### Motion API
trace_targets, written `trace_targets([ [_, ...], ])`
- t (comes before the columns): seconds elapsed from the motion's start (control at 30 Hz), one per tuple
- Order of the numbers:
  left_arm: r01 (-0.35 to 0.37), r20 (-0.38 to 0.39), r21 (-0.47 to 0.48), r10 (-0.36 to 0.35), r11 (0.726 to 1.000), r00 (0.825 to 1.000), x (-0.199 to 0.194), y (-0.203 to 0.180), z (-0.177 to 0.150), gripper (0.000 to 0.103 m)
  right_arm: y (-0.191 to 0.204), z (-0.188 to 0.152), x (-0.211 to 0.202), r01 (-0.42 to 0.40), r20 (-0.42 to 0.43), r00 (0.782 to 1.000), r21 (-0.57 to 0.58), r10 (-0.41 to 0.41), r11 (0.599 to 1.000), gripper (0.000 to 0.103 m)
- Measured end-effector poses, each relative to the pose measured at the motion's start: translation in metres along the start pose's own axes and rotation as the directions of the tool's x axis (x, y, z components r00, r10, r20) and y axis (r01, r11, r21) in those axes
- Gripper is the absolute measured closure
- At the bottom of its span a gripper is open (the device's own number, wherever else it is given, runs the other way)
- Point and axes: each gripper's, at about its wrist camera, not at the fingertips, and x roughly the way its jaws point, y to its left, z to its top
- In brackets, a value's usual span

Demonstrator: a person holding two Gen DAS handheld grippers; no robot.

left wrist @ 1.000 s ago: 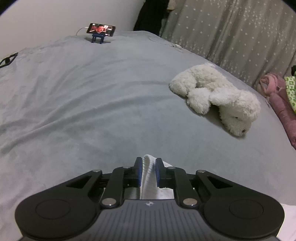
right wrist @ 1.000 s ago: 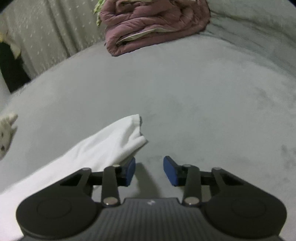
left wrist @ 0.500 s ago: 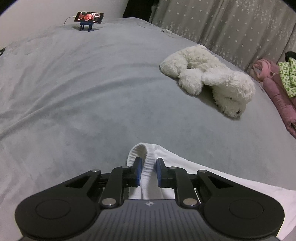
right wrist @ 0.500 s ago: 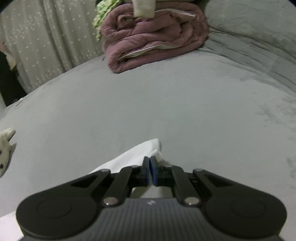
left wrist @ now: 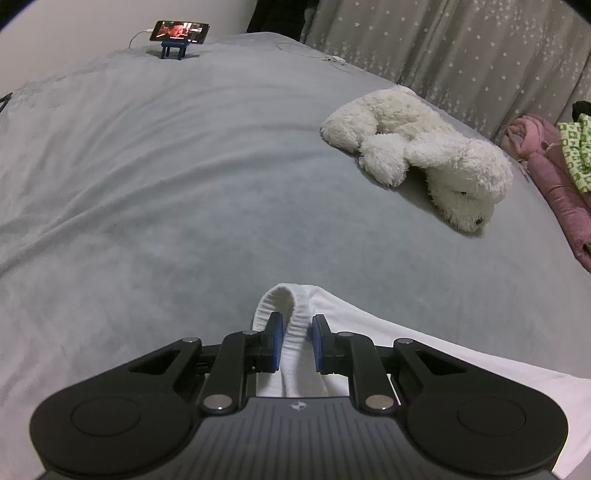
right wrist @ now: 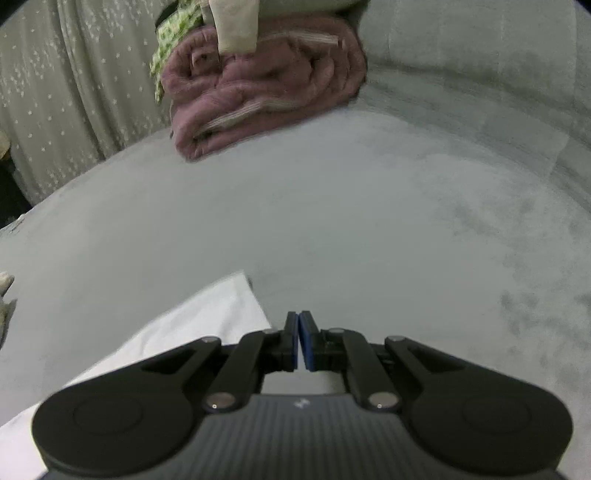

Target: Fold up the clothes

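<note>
White cotton garment [left wrist: 424, 354] with a ribbed hem lies spread on the grey velvety bed cover [left wrist: 184, 177]. Left gripper [left wrist: 297, 338] pinches the ribbed edge. Right gripper [right wrist: 298, 339] has its blue pads pressed together, though cloth between them cannot be made out. A one-sided hold could let the cloth sag and skew the fold.

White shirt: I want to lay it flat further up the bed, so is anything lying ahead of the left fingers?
Nothing directly ahead. The plush dog lies off to the right, and the phone stands at the far edge.
</note>
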Motion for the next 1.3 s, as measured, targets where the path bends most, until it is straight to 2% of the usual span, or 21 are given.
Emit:
trace_targets([
  [0.03, -0.001, 0.0, 0.002, 0.001, 1.0, 1.0, 0.0, 0.0, 0.0, 0.088, -0.004, -0.001, 0.002, -0.007, -0.009, 1.0, 0.011, 0.007, 1.0, 0.092],
  [0.07, -0.003, 0.001, 0.004, 0.003, 1.0, 1.0, 0.0, 0.0, -0.001, 0.088, -0.008, -0.002, 0.006, -0.028, -0.016, 0.999, 0.053, 0.029, 0.998, 0.083],
  [0.13, -0.005, 0.002, 0.008, 0.005, 1.0, 1.0, 0.0, 0.0, -0.001, 0.088, -0.013, -0.004, 0.013, -0.057, -0.017, 0.998, 0.116, 0.06, 0.992, 0.071],
  [0.2, -0.011, 0.01, 0.014, 0.011, 1.0, 1.0, 0.001, 0.0, -0.003, 0.088, -0.01, -0.005, 0.02, -0.064, -0.006, 0.998, 0.136, 0.065, 0.989, 0.07],
  [0.23, -0.02, 0.016, 0.021, 0.019, 1.0, 1.0, 0.002, -0.002, -0.004, 0.088, -0.003, -0.006, 0.022, -0.039, 0.0, 0.999, 0.096, 0.039, 0.995, 0.07],
  [0.3, -0.041, 0.029, 0.045, 0.04, 0.998, 0.999, 0.003, -0.005, -0.007, 0.089, 0.013, -0.007, 0.025, 0.013, 0.014, 1.0, 0.013, -0.014, 1.0, 0.075],
  [0.33, -0.053, 0.036, 0.061, 0.051, 0.997, 0.998, 0.003, -0.007, -0.008, 0.089, 0.021, -0.008, 0.025, 0.034, 0.02, 0.999, -0.021, -0.034, 0.999, 0.094],
  [0.37, -0.065, 0.044, 0.078, 0.062, 0.995, 0.997, 0.003, -0.01, -0.01, 0.09, 0.028, -0.008, 0.025, 0.055, 0.028, 0.998, -0.056, -0.053, 0.997, 0.098],
  [0.4, -0.071, 0.049, 0.084, 0.067, 0.994, 0.997, 0.002, -0.011, -0.01, 0.09, 0.036, -0.009, 0.026, 0.075, 0.036, 0.997, -0.089, -0.072, 0.993, 0.098],
  [0.57, -0.073, 0.064, 0.069, 0.069, 0.995, 0.996, -0.001, -0.01, -0.009, 0.092, 0.041, 0.007, 0.0, 0.138, 0.132, 0.983, -0.104, -0.124, 0.985, 0.099],
  [0.77, -0.08, 0.065, 0.075, 0.075, 0.994, 0.995, 0.001, -0.013, -0.009, 0.092, 0.046, 0.023, -0.019, 0.233, 0.209, 0.958, -0.176, -0.195, 0.956, 0.099],
  [0.97, -0.075, 0.059, 0.08, 0.07, 0.994, 0.996, 0.001, -0.012, -0.009, 0.092, 0.052, 0.009, 0.021, 0.274, 0.096, 0.961, -0.215, -0.259, 0.937, 0.098],
  [1.07, -0.073, 0.057, 0.08, 0.068, 0.994, 0.996, 0.001, -0.012, -0.009, 0.092, 0.042, 0.008, 0.018, 0.242, 0.07, 0.97, -0.18, -0.233, 0.954, 0.098],
  [1.3, -0.075, 0.057, 0.084, 0.071, 0.994, 0.996, 0.001, -0.012, -0.01, 0.092, -0.004, 0.003, -0.008, 0.204, 0.05, 0.979, -0.177, -0.198, 0.963, 0.095],
])
